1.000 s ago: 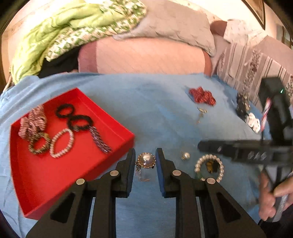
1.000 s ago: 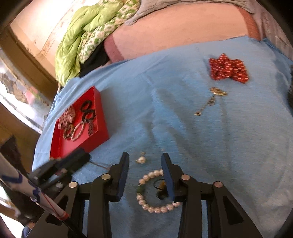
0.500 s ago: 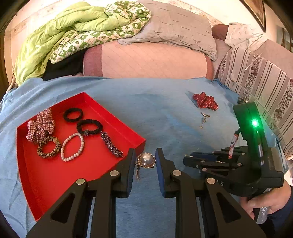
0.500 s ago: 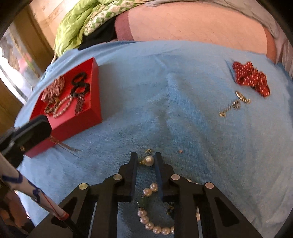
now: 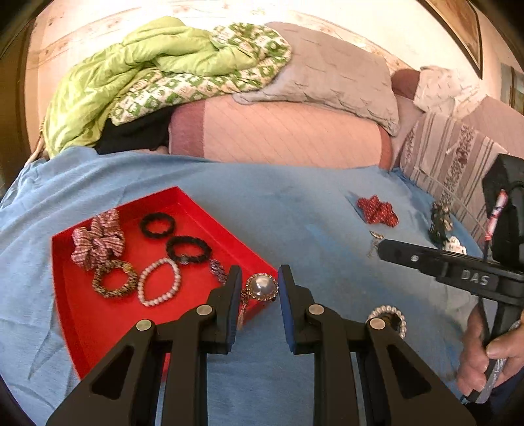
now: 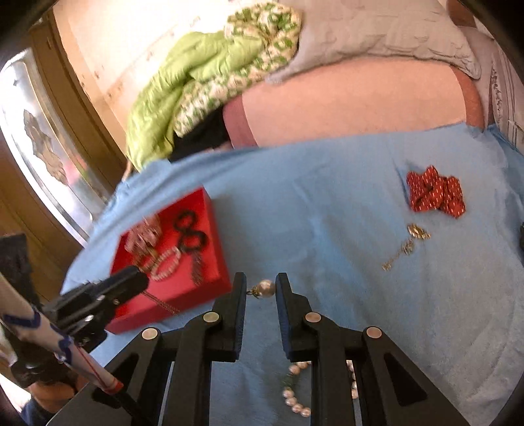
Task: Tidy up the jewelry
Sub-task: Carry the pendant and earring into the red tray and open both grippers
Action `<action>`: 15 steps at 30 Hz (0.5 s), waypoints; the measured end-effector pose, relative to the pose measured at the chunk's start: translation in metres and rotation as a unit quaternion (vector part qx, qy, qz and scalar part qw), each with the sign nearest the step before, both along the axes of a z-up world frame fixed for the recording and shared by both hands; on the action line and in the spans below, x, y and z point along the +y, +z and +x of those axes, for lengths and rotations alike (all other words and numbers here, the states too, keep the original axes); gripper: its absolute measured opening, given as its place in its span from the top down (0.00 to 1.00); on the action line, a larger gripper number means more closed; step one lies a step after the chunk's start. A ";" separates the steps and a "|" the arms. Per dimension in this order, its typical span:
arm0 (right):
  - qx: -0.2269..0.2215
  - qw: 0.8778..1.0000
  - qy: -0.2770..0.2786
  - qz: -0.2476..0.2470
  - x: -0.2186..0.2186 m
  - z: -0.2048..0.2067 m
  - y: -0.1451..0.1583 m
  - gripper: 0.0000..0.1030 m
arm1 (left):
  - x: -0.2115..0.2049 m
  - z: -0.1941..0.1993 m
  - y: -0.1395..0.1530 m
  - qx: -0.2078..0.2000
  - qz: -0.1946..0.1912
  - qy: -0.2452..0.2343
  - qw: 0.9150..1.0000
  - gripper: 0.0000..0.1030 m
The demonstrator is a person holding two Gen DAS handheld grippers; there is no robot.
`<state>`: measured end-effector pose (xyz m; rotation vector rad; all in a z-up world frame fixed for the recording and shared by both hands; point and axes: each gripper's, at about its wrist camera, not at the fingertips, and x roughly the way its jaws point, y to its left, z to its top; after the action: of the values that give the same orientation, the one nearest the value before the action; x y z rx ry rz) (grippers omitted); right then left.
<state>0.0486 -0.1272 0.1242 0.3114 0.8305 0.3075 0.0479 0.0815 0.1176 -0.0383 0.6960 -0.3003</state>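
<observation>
Lifted now, round pearl brooch [image 5: 261, 288] reaches red tray [image 5: 98, 327].

Ahead of the grippers a blue cloth [image 5: 262, 203] covers the surface, ending at a pink bolster [image 5: 281, 134]. Piled on it, a lime-green quilt [image 5: 131, 65] ahead-left and a grey pillow [image 5: 334, 75] ahead-right. A striped cover [image 5: 452, 154] lies far right, below a cream wall [image 5: 98, 19] with a framed picture [image 5: 458, 26].
</observation>
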 end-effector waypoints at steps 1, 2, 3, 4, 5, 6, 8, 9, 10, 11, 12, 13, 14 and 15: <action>-0.004 1.000 0.002 0.005 0.002 -0.001 0.002 0.81 | 0.003 0.001 0.001 -0.002 0.000 0.004 1.000 0.79; -0.007 1.000 0.004 0.008 0.005 0.000 0.004 0.81 | 0.008 0.001 0.003 -0.005 0.001 0.010 1.000 0.79; -0.009 1.000 0.007 0.011 0.008 0.000 0.007 0.81 | 0.012 0.002 0.004 -0.007 0.002 0.014 1.000 0.79; -0.011 1.000 0.012 0.014 0.013 0.001 0.008 0.81 | 0.016 0.003 0.004 -0.008 0.002 0.019 1.000 0.79; -0.013 1.000 0.015 0.016 0.016 0.002 0.009 0.81 | 0.021 0.004 0.005 -0.007 0.001 0.024 1.000 0.79; -0.013 1.000 0.019 0.018 0.022 0.002 0.009 0.81 | 0.027 0.005 0.004 -0.007 0.003 0.031 0.999 0.79; -0.013 0.999 0.025 0.024 0.031 0.006 0.009 0.81 | 0.039 0.007 0.003 -0.005 0.004 0.041 0.999 0.79; -0.011 0.999 0.028 0.027 0.034 0.007 0.008 0.81 | 0.044 0.008 0.003 -0.004 0.007 0.047 0.999 0.79; -0.009 0.999 0.032 0.031 0.039 0.009 0.007 0.81 | 0.048 0.009 0.003 -0.004 0.008 0.051 0.999 0.79; -0.007 0.999 0.036 0.034 0.045 0.012 0.006 0.81 | 0.055 0.009 0.003 -0.003 0.008 0.056 0.998 0.79; -0.006 0.999 0.039 0.037 0.050 0.014 0.005 0.81 | 0.061 0.010 0.002 -0.001 0.008 0.060 0.998 0.79; -0.004 0.998 0.044 0.038 0.057 0.017 0.003 0.81 | 0.066 0.010 0.001 0.001 0.008 0.065 0.998 0.79; -0.002 0.998 0.048 0.040 0.063 0.019 0.002 0.81 | 0.073 0.011 0.000 0.005 0.007 0.070 0.998 0.79; 0.000 0.998 0.052 0.042 0.069 0.019 0.000 0.81 | 0.078 0.012 -0.002 0.008 0.006 0.073 0.997 0.79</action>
<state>0.0681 -0.0586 0.1243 0.3473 0.8358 0.4411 0.0595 0.1600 0.1160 -0.0800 0.7076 -0.1560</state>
